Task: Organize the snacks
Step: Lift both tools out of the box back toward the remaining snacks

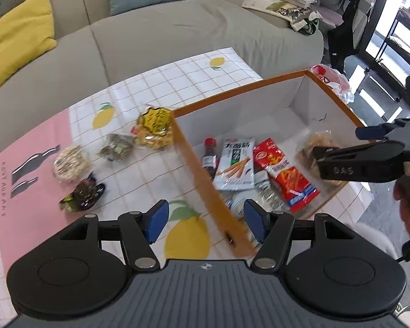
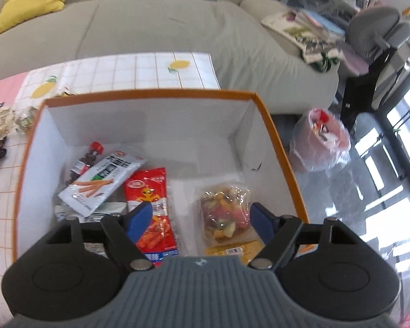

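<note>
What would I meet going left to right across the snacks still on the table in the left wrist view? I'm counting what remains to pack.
Round rice-cracker pack → dark wrapped snack → greenish clear packet → yellow-labelled bag, then the box wall.

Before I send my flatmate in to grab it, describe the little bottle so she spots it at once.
Find the orange-edged box with white walls on the lemon-print tablecloth. Inside, by the wall nearest the loose snacks on the cloth, lies the small dark bottle, partly under a white packet picturing orange sticks. Its red cap makes it the only bottle among flat wrappers.
</note>
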A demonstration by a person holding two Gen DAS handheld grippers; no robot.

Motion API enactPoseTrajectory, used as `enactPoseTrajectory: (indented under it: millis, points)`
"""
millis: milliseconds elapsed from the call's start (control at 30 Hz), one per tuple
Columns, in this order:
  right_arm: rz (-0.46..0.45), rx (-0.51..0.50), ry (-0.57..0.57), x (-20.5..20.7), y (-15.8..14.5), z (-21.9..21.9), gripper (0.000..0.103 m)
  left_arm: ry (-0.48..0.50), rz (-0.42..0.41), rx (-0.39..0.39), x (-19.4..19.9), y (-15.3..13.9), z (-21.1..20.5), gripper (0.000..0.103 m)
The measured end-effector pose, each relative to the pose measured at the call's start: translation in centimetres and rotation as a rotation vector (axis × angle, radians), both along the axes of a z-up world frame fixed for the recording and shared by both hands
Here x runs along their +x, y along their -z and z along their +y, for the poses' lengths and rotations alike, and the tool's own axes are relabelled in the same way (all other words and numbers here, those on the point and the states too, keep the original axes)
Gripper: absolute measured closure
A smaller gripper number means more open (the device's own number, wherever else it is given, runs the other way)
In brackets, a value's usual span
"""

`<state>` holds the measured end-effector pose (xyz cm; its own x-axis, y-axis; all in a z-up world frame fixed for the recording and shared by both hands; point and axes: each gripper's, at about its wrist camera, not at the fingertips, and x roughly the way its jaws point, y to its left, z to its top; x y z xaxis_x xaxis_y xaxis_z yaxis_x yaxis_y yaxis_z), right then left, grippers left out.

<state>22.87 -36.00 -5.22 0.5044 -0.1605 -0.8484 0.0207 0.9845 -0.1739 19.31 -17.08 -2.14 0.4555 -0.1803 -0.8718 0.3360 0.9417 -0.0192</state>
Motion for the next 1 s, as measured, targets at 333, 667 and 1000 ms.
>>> enactPoseTrajectory:
  millis: [333, 667, 1000]
  points:
    - [-0.132, 0.126, -0.034, -5.7, -3.3, 5.2, 0.023, -0.076, -0.036, 0.021, -4.1, -0.1, 5.8, 0.029]
    - [-0.202, 0.202, -0.082, -10.1, -3.1, 12.0, 0.020, -0.144, -0.081, 0.036, -7.4, 0.2, 11.7, 0.029]
    - [-0.293, 0.229, -0.154, -13.0, -2.0, 16.9, 0.017, -0.187, -0.135, -0.005, -9.4, 2.3, 15.5, 0.029]
